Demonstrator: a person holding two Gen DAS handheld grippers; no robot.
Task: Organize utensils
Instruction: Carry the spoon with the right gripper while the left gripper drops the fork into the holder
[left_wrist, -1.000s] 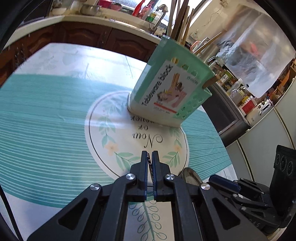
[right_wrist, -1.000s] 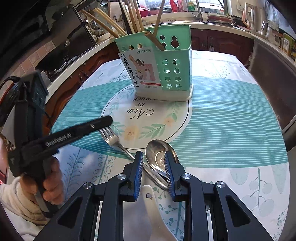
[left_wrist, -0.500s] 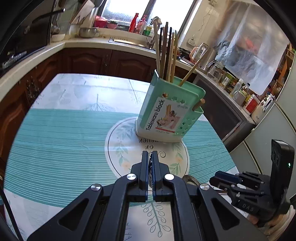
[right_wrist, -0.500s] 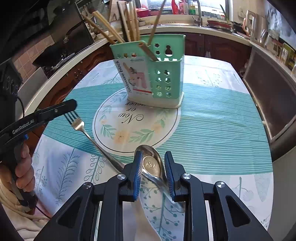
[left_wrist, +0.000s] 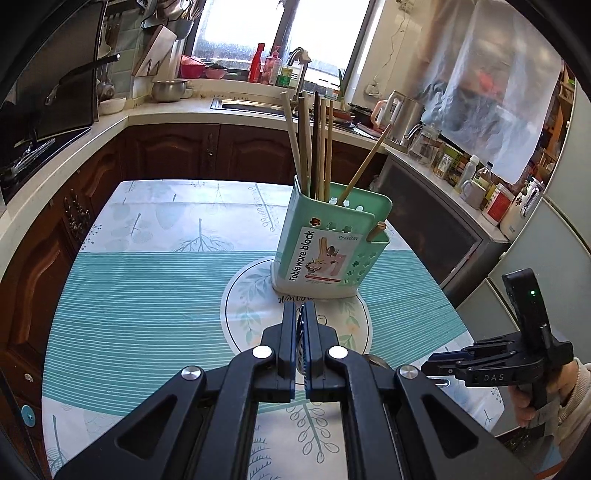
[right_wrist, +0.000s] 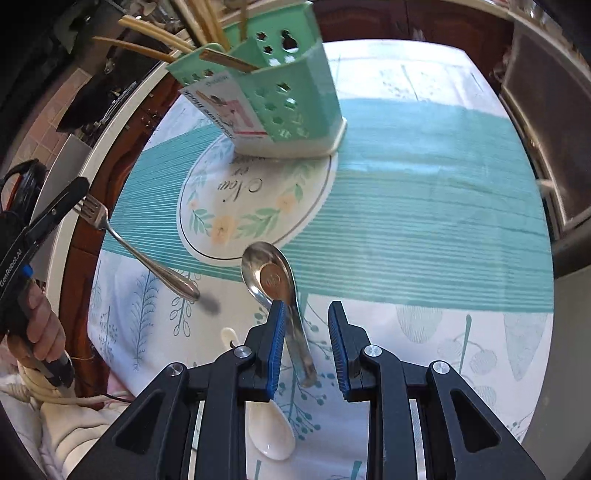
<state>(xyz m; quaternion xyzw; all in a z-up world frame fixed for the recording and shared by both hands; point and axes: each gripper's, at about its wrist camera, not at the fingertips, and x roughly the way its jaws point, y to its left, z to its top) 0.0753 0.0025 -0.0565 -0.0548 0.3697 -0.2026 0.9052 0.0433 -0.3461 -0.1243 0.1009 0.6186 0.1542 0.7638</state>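
Note:
A green utensil holder with several chopsticks stands on the round motif of the tablecloth. My left gripper is shut on the tine end of a metal fork, which hangs above the cloth with its handle sloping down. My right gripper is open, pointing steeply down over a metal spoon that lies on the cloth. The spoon's handle runs between the fingers without touching the pads. A white spoon lies on the cloth, partly hidden under this gripper.
The table has a teal-striped cloth and stands in a kitchen corner. Dark cabinets, a counter with a sink and bottles ring it at the back and left. A dark appliance stands close on the right. A hand grips the left tool.
The left gripper has risen with the fork, lifting it clear of the cloth. The right gripper has slid over the metal spoon and tipped further down.

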